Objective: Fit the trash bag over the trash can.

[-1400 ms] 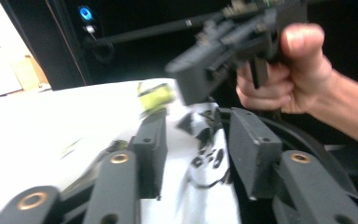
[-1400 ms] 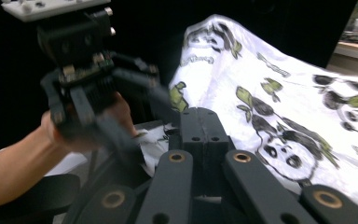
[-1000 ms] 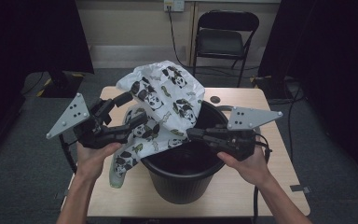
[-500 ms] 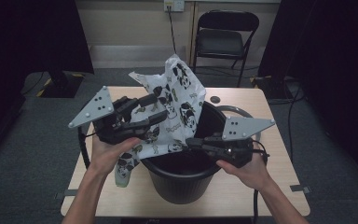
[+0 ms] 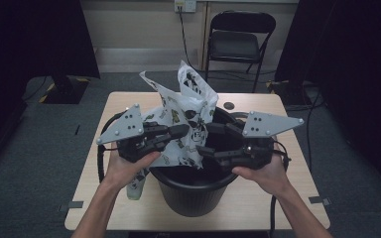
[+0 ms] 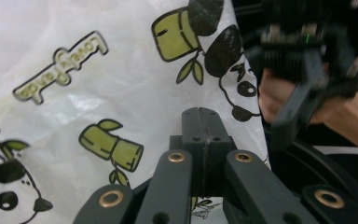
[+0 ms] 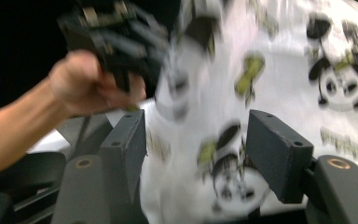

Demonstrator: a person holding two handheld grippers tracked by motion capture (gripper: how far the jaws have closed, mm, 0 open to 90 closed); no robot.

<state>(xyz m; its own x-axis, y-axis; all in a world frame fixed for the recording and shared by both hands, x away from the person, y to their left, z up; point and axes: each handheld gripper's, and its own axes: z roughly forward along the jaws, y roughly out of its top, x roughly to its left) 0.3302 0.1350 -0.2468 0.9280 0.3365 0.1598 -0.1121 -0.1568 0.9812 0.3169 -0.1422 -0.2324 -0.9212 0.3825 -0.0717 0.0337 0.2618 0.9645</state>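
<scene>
Over the black bucket (image 5: 194, 176) at the near middle of the wooden table (image 5: 258, 203), a white plastic bag printed with pandas and bamboo (image 5: 186, 116) is held up, its top standing above the rim and a loose tail hanging down the bucket's outer left side. The left gripper (image 5: 176, 133) has its fingers (image 6: 204, 140) clenched flat together against the film; they seem to pinch a fold of it, though the seam itself hides whether plastic lies between them. That grip keeps the bag lifted clear of the rim so its mouth can be worked. The right gripper (image 5: 209, 141) sits just beside it over the bucket's opening, fingers (image 7: 279, 154) spread wide with bag film lying between them, touching neither side as far as the blurred right gripper view lets me judge. It looks placed to catch the opposite edge, so the two can draw the bag open and line the bucket. A folding chair (image 5: 238, 42) stands beyond the table.
</scene>
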